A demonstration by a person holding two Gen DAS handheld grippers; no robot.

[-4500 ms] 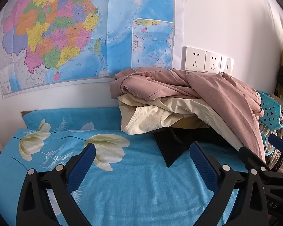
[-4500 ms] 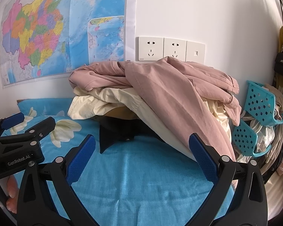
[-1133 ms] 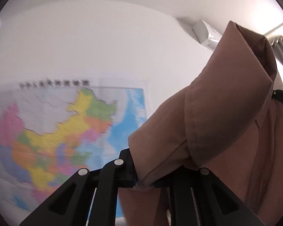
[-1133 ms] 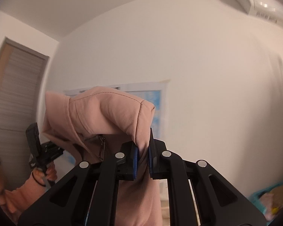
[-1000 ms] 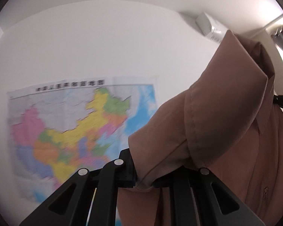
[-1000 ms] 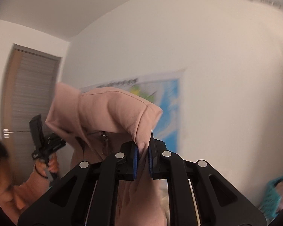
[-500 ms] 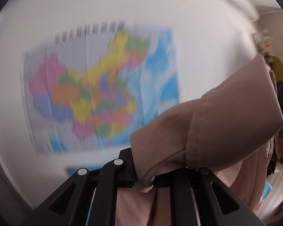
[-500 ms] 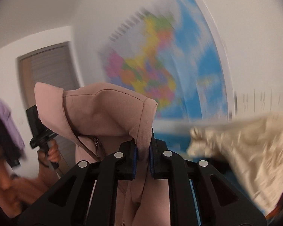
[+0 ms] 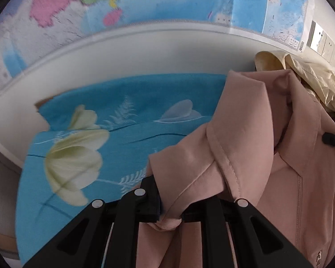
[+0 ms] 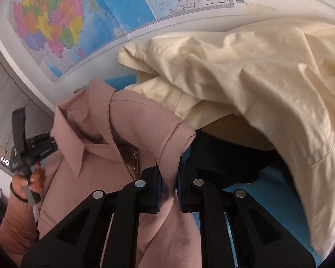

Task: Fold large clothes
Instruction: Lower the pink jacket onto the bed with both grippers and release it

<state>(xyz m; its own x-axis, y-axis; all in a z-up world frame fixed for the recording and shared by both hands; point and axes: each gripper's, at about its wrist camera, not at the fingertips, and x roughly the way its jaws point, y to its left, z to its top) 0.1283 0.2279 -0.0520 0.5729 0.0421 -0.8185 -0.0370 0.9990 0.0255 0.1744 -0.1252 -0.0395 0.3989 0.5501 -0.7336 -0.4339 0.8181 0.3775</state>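
A dusty pink zip jacket (image 9: 245,138) hangs between my two grippers, above a blue floral bedspread (image 9: 127,138). My left gripper (image 9: 170,210) is shut on one shoulder of the pink jacket, its collar folded over the jaws. My right gripper (image 10: 168,189) is shut on the other shoulder of the jacket (image 10: 114,138), the zip and collar to its left. The left gripper (image 10: 26,149) and the hand holding it also show at the left of the right wrist view.
A pile of cream clothes (image 10: 245,76) lies on a black garment (image 10: 225,158) at the right of the bed, also showing in the left wrist view (image 9: 310,82). A map (image 9: 145,2) and wall sockets (image 9: 323,42) are on the wall behind.
Both grippers have swung down from pointing high at the wall and ceiling toward the bed, carrying the pink jacket with them. Both stay shut on it.
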